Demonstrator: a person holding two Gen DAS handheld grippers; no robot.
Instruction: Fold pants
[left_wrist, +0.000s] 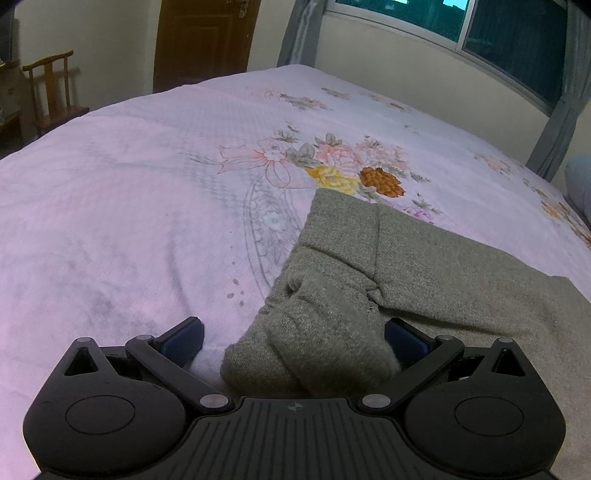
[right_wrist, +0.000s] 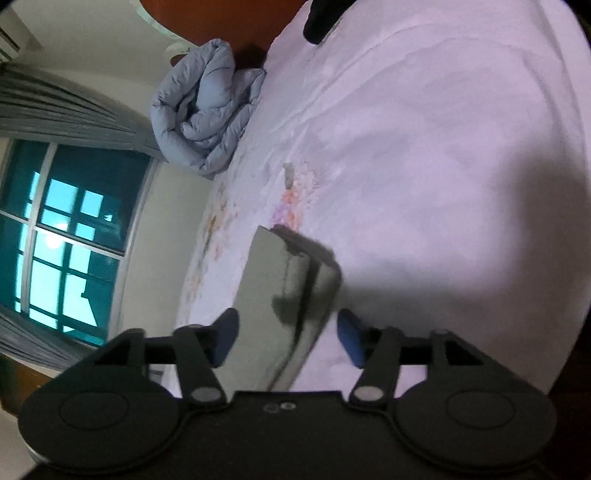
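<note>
Pink flowered bed sheet (left_wrist: 147, 192) covers the bed, w/ grey pants (left_wrist: 369, 280) lying folded on its near right part, a bunched end between the spread fingers of left gripper (left_wrist: 293, 338), and right gripper (right_wrist: 288, 336) spread too, fabric between, pads not pressing.

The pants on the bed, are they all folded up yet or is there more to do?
Mostly folded, I think. The grey pants already lie doubled over in layers on the flowered bedsheet. Nothing is gripped: the left gripper is open with the bunched near end between its fingers, and the right gripper stands open around the stacked edge. Probably left: flattening that lumpy near end, maybe one more fold.
</note>
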